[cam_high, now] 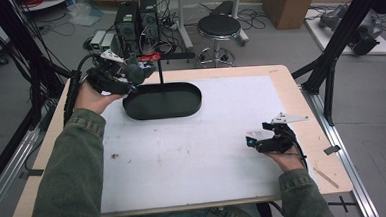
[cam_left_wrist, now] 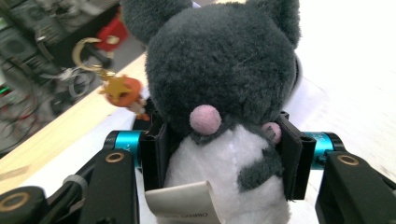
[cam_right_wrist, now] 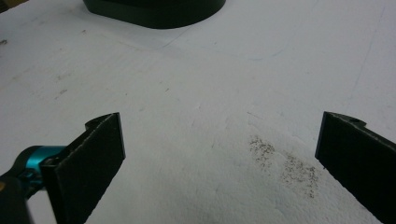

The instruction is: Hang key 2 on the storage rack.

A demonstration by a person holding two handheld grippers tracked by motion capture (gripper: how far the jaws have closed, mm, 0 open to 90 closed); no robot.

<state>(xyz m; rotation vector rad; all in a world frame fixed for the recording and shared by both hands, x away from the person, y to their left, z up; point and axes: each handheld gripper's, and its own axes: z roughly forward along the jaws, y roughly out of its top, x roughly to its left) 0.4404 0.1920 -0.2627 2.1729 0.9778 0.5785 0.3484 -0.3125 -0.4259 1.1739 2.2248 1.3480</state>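
Here, the left gripper (cam_left_wrist: 219, 154) pinches a dark grey and white plush toy (cam_left_wrist: 219, 93) just left of the black oval tray (cam_high: 191, 106) near the table's far edge; the right gripper (cam_right_wrist: 219, 154), spread, rests well apart.

We see the plush toy (cam_high: 135, 71) at the far left, clamped in the left gripper (cam_high: 129, 83) just left of the tray (cam_high: 163, 101); the right gripper (cam_high: 255, 143) sits near right, on the mat (cam_high: 193, 148).
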